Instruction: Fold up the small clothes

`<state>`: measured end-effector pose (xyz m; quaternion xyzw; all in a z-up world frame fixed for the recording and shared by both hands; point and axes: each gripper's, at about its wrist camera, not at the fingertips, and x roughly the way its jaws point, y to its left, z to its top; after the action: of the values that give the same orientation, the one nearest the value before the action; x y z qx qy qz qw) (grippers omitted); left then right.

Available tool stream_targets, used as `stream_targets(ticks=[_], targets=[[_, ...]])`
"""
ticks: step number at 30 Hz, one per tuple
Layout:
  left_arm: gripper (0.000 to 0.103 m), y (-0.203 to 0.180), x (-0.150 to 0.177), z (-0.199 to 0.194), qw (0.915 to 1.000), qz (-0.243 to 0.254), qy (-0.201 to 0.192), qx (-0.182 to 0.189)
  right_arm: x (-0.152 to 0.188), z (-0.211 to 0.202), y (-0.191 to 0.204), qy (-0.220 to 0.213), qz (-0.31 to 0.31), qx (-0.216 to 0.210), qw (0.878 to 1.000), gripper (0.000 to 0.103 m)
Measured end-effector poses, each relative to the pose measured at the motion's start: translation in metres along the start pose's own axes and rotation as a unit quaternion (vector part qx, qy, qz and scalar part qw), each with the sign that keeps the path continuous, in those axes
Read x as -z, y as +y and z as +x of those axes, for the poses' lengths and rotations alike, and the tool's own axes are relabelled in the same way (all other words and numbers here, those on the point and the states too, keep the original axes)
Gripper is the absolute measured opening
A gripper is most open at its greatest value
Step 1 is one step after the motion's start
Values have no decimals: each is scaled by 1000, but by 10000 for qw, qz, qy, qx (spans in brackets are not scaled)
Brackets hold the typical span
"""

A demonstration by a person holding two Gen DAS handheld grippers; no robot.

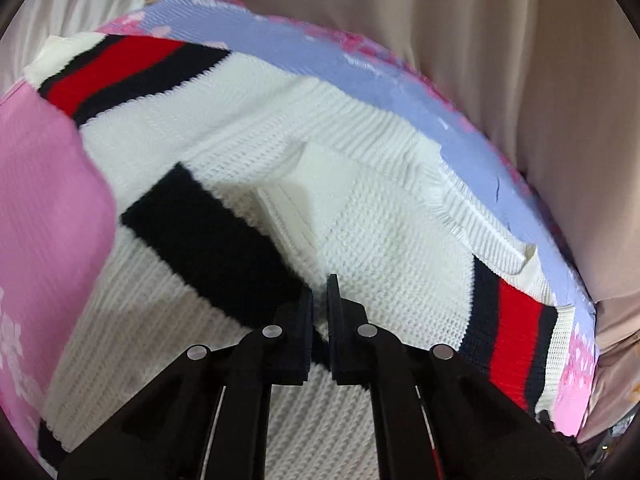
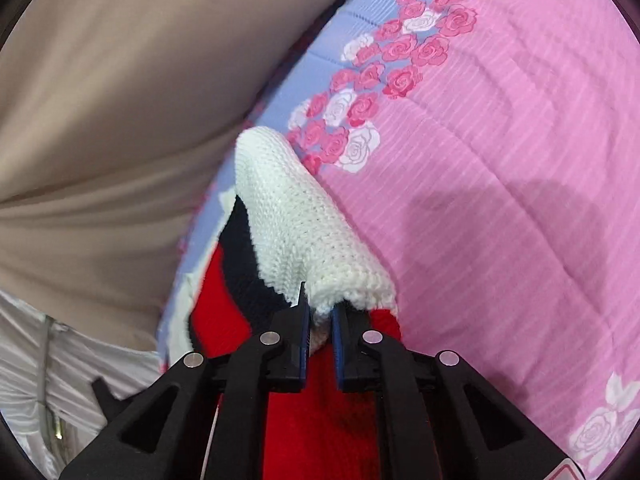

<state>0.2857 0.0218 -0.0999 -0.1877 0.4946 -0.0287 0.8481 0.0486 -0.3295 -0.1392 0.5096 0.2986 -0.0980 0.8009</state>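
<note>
Two tools: right tool (image 2: pixel 320 312) clamped on white sweater (image 2: pixel 292 216); left tool (image 1: pixel 320 300) nearly together, grip unclear.

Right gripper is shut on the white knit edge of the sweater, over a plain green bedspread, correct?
Not quite: the bedspread is pink with a rose print, not plain green, as the right wrist view shows. The right gripper is indeed shut on the sweater at its white knit edge.

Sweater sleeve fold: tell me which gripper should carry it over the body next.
Right. The right gripper is already shut on white knit of the sweater, lifted off the pink bedspread. The left gripper hovers nearly shut over the sweater body; no cloth visible between its fingers.
</note>
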Motion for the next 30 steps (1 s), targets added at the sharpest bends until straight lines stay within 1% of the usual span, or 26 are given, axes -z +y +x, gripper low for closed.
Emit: stream_targets(ticks=[2, 4, 5, 7, 9, 10, 11, 12, 14, 15, 16, 17, 18, 19, 21, 23, 24, 25, 26, 27, 28, 29, 30], targets=[[6, -1, 1, 0, 10000, 29, -7, -11, 0, -6, 8, -86, -155, -35, 9998, 10], [7, -1, 1, 0, 10000, 44, -3, -31, 0, -6, 11, -3, -288, 127, 9995, 13], [8, -1, 1, -1, 10000, 47, -4, -36, 1, -5, 10, 116, -297, 294, 9991, 13], [9, 4, 0, -3, 10000, 26, 13, -24, 8, -14, 18, 147, -347, 396, 9985, 16], [9, 6, 2, -2, 10000, 56, -3, 12, 22, -47, 29, -267, -640, 666, 9954, 18], [9, 6, 4, -2, 9999, 113, -32, 3, 25, -58, 36, -478, -789, 689, 9934, 18], [9, 4, 5, -2, 9998, 163, -63, -30, 29, -64, 45, -593, -950, 624, 9918, 18], [9, 2, 6, -2, 9997, 211, -93, -80, 29, -62, 53, -523, -1107, 587, 9907, 16], [9, 2, 8, -4, 9995, 249, -135, -135, 22, -39, 64, -235, -1472, 596, 9870, 10], [9, 2, 8, -4, 9995, 255, -144, -140, 18, -25, 63, -125, -1604, 679, 9846, 10], [9, 3, 8, -5, 9995, 246, -140, -129, 17, -15, 59, -13, -1620, 812, 9834, 10], [9, 4, 8, -5, 9996, 231, -120, -104, 14, 4, 48, 250, -1522, 1052, 9824, 2], [9, 5, 8, -6, 9997, 229, -99, -82, 12, 13, 38, 392, -1407, 1131, 9828, 0], [9, 7, 7, -7, 9997, 222, -64, -27, 10, 9, 36, 326, -1333, 1043, 9850, 0], [10, 15, 5, -11, 9998, 113, 6, 156, 12, 0, 43, 274, -1412, 1120, 9832, 0], [10, 29, 1, -17, 9983, -235, 110, 514, 15, -2, 46, 327, -1591, 1395, 9768, 1], [12, 37, -3, -22, 9970, -410, 95, 647, 18, -5, 48, 368, -1619, 1569, 9736, 4], [21, 50, -10, -31, 9962, -577, -10, 654, 21, -12, 51, 363, -1610, 1573, 9737, 4], [36, 62, -18, -38, 9956, -703, -121, 602, 25, -22, 58, 360, -1622, 1383, 9764, 8], [42, 82, -30, -47, 9943, -902, -281, 490, 31, -32, 65, 360, -1700, 1259, 9767, 12], [48, 97, -41, -52, 9927, -1067, -401, 393, 42, -45, 76, 343, -1891, 1162, 9745, 12], [50, 115, -54, -57, 9904, -1250, -505, 296, 53, -49, 89, 384, -2072, 1078, 9716, 12], [50, 142, -72, -61, 9866, -1500, -624, 136, 64, -57, 97, 482, -2262, 974, 9680, 12]])
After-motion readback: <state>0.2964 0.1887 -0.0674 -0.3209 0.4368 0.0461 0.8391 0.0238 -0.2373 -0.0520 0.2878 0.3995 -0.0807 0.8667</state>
